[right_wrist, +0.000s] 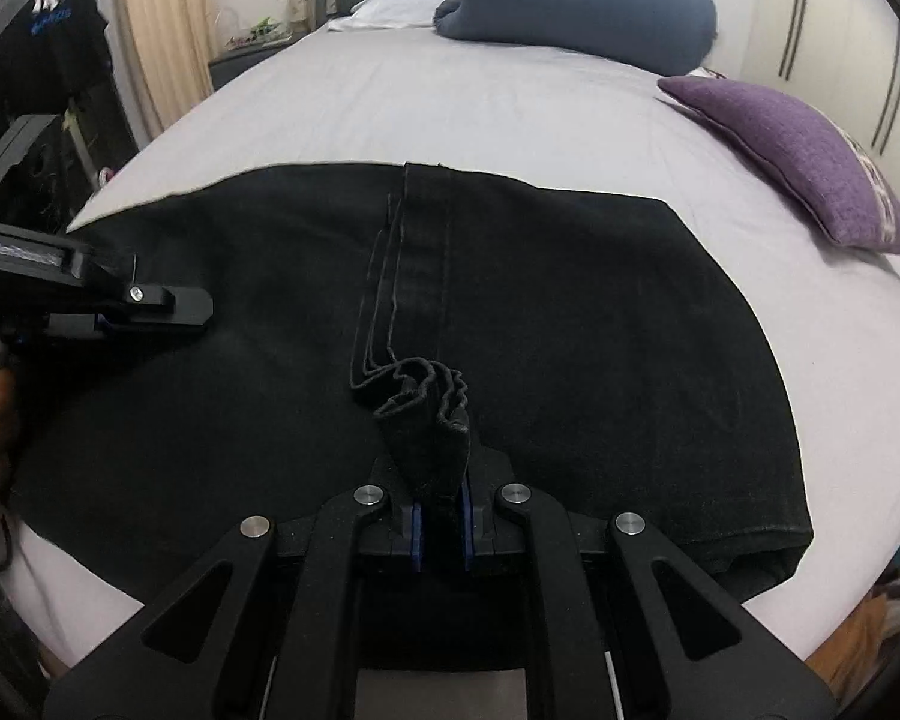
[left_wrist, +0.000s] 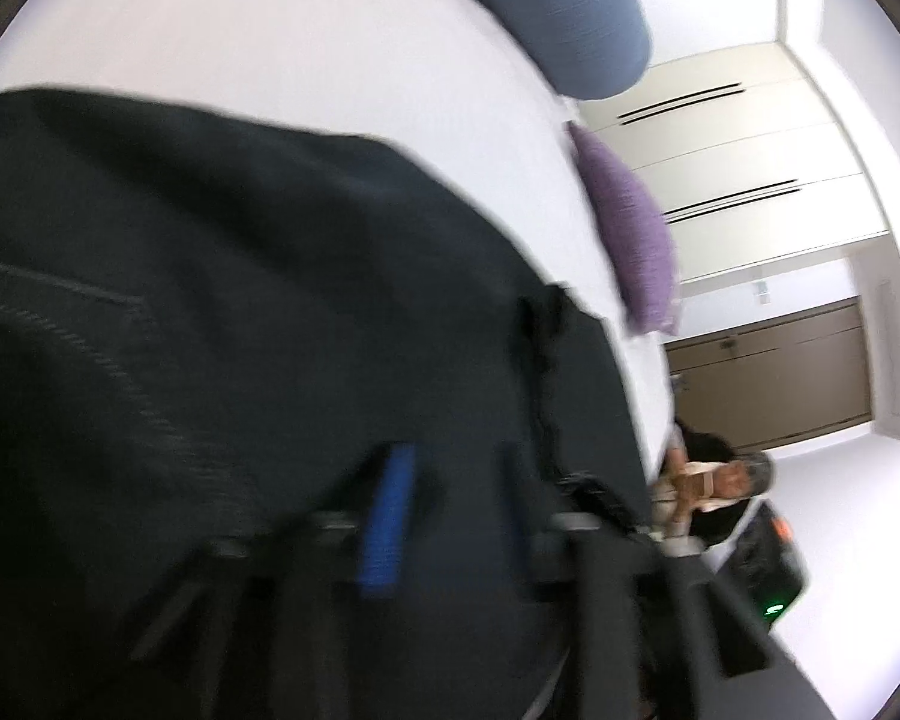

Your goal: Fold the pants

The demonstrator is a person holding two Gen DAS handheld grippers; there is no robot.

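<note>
At the far left of the right wrist view a black cap (right_wrist: 48,36) hangs by the cream curtain (right_wrist: 162,30), bearing a white interlocked "NY" logo with blue lettering beneath it that is too blurred to read. No other writing is legible in either view.

Just below the cap, the left hand-held gripper (right_wrist: 201,309) reaches in from the left edge, its tip lying on the left part of the black pants (right_wrist: 570,348); whether its fingers are spread or pressed together cannot be told. The pants lie spread flat across the near half of the bed (right_wrist: 450,102), on its pale sheet. At the middle near edge the right hand-held gripper (right_wrist: 441,516) pinches a bunched, crumpled fold of the pants between its blue pads (right_wrist: 415,531), with a stitched seam running away from the pinch toward the far side. To the right lie a purple cushion (right_wrist: 810,162) and, farther off, a large blue pillow (right_wrist: 582,0).

The left wrist view, rolled sideways and blurred, is mostly filled by the pants (left_wrist: 210,300), with one blue pad (left_wrist: 387,522) of the left hand-held gripper (left_wrist: 444,516) showing against the cloth. Only this view shows, past the bed's edge at the right, a seated person (left_wrist: 720,498), brown cabinets (left_wrist: 768,372) and white wardrobe doors (left_wrist: 732,162).
</note>
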